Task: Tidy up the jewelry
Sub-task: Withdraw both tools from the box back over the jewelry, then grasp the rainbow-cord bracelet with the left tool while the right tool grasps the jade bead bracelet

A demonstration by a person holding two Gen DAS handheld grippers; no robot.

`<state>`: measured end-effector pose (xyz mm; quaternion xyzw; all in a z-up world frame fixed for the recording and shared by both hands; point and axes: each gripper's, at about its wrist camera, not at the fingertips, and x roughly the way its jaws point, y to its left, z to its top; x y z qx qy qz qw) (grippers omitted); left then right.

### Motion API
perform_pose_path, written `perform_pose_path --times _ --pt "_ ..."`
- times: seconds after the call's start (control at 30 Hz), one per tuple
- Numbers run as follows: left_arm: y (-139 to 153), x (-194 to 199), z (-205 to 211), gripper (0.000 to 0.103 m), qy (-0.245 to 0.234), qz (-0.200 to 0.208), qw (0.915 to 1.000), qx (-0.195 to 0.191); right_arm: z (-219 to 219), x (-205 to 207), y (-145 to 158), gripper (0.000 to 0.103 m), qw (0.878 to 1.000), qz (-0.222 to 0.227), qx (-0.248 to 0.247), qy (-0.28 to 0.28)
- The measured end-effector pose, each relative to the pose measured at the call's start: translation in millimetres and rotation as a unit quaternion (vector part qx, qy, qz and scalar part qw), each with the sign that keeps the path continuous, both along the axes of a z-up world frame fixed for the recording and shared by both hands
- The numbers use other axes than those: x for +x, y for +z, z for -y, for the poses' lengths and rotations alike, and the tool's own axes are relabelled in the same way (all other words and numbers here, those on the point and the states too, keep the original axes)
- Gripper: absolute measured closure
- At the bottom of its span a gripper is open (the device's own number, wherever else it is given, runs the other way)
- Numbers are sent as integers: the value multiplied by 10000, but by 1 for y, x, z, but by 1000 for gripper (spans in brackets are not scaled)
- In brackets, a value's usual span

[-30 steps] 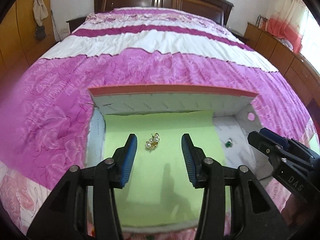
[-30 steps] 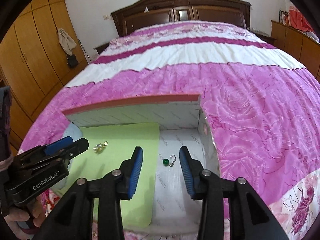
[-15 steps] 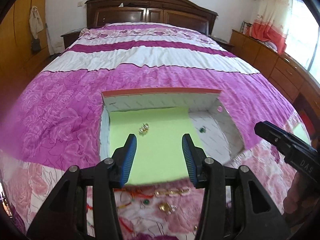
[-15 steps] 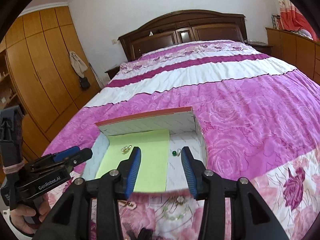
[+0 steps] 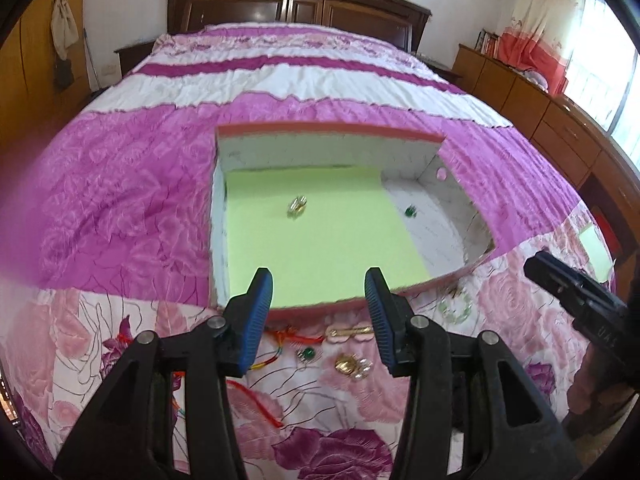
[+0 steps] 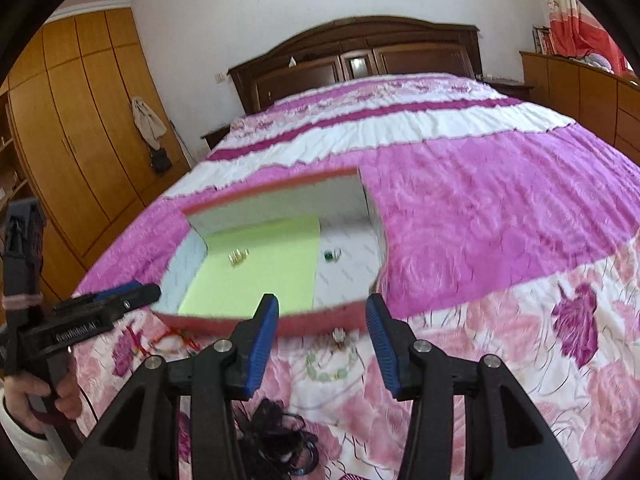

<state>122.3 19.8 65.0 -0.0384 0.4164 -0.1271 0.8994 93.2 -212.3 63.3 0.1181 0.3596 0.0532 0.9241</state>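
Observation:
A shallow white box with a red rim lies on the bed, a green sheet lining its left part. Inside are a gold pearl brooch and a green pendant. Loose on the bedspread before the box are a gold clip, a gold brooch, a green stone, a red cord bracelet and a pale green bead bracelet. My left gripper hangs open above the box's near rim. My right gripper is opening with nothing between its jaws.
A tangle of black cord lies nearest me on the pink floral bedspread. A wooden wardrobe stands at the left, low cabinets at the right, the headboard far back. A hand holds the left gripper's handle.
Both grippers have drawn back from inside the box toward me. The box looks smaller now, and the loose jewelry on the bedspread has come into view.

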Motion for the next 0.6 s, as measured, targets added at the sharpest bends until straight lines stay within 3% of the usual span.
perform_pose_path --times 0.23,0.6 --pt "-27 2 -13 63 83 -288 9995 99 -6 8 -38 54 9990 -438 -78 -17" --pt "-60 -1 -22 63 231 -362 9964 736 -4 17 -65 54 9972 -699 -242 -87"
